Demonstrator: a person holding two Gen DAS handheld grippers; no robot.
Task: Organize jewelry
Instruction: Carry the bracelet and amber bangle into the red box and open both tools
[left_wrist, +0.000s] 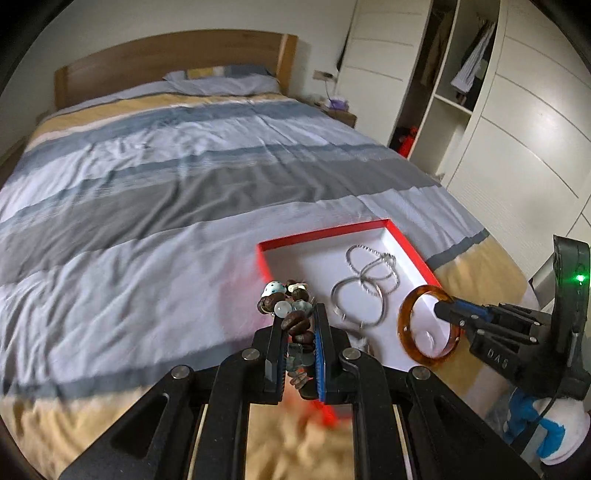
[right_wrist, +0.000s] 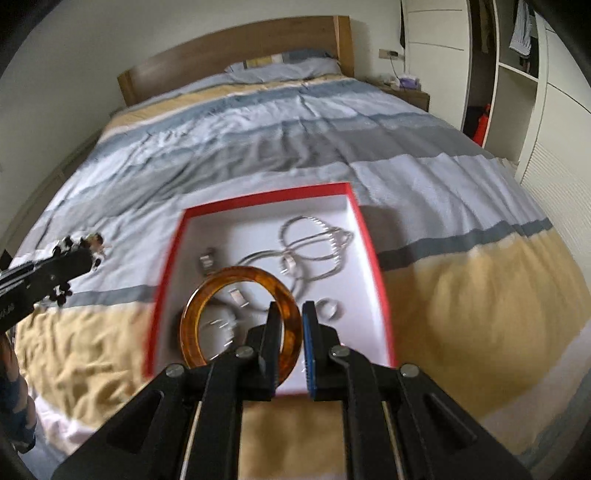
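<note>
Amber bangle (right_wrist: 236, 317), pinched by its rim in the right gripper (right_wrist: 290, 343), hangs over the red-edged box (right_wrist: 369, 236) at frame centre, presumably for dropping in; the left gripper (left_wrist: 299, 343) clamps a beaded bracelet (left_wrist: 291, 310) beside it, likely next.

both tools are black linkage frames with round silver screws, one finger padded in ribbed blue (right_wrist: 309, 354), the right tool (left_wrist: 448, 308) bearing a green light and a blue-taped white handle.
</note>
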